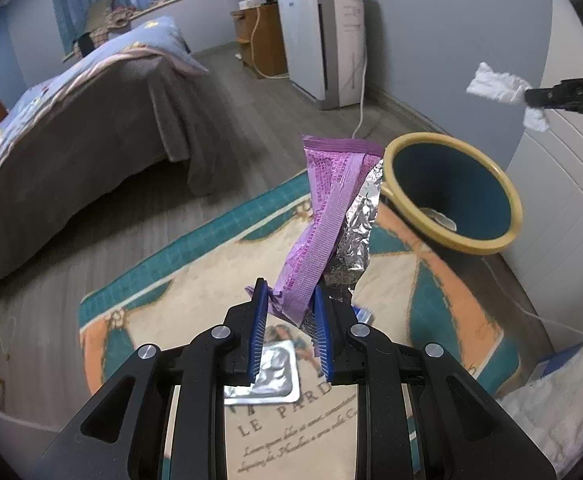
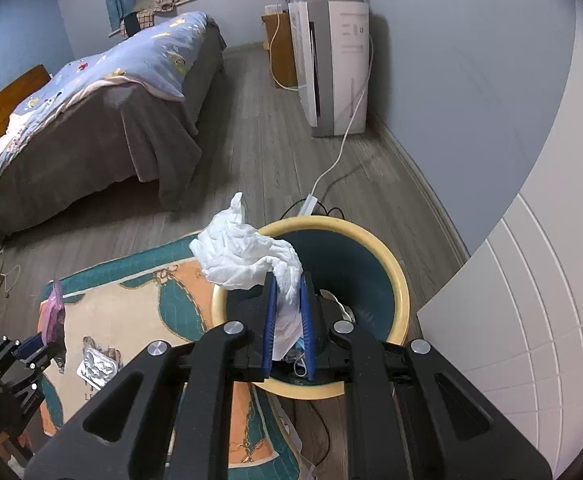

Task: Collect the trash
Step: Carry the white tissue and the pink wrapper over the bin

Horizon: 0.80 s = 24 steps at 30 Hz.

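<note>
A bedroom with pale blue-grey walls and grey wood-plank flooring (image 2: pixel 251 128). On the floor lies a patterned rug in cream, teal and orange (image 1: pixel 195 280), with a flat silver foil blister pack (image 1: pixel 267 376) resting on it. At the rug's corner, near a white panelled door (image 2: pixel 531 300), stands a round bin with a yellow rim and dark teal inside (image 2: pixel 401 284). The left gripper (image 1: pixel 289 296) is clamped on a crumpled purple wrapper with silver foil lining (image 1: pixel 323 216), held up above the rug beside the bin. The right gripper (image 2: pixel 287 280) pinches a wad of white tissue (image 2: pixel 247 252) right over the bin's mouth. Behind, a bed with a blue quilt and grey cover (image 2: pixel 103 112), and a tall white appliance (image 2: pixel 331 64) against the wall.
</note>
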### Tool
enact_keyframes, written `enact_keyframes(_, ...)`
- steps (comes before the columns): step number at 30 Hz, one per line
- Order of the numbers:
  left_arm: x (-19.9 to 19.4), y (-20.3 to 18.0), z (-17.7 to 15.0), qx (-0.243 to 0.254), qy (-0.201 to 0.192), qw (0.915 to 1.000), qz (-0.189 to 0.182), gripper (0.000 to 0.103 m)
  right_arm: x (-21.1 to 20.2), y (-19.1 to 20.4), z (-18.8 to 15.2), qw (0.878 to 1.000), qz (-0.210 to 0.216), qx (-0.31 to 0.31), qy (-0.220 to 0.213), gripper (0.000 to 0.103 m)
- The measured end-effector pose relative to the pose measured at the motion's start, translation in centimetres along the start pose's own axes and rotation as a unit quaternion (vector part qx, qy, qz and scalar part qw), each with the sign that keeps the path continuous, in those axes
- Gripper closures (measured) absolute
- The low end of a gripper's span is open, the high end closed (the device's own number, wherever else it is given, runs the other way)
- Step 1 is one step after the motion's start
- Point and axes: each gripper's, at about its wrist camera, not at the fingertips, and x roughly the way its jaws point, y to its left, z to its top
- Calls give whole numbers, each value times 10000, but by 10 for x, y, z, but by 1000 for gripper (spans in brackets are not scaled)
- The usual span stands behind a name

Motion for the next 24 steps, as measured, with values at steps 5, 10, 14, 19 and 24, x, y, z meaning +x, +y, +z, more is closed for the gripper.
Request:
enact_keyframes(5,0,-17,14,76,-122,9998,-116,79,12,-2,-2,9999,18,35,147,92)
enact_keyframes(10,11,-45,29,171,-133,9993,-309,79,34,-8,-2,9992,-231,115,315,92)
enact_keyframes(14,24,-64,38,172,-4,9983,-549,79,57,-13,-8,9963,-694,190,461,92)
enact_keyframes(19,43,-82,53,164,92,9978,-637,79,71,-26,-9,9937,-949,369,459,92)
enact_keyframes(24,62,-90,66,154,208,9981,-566,79,88,-57,-14,9883,-1156,755,650,92)
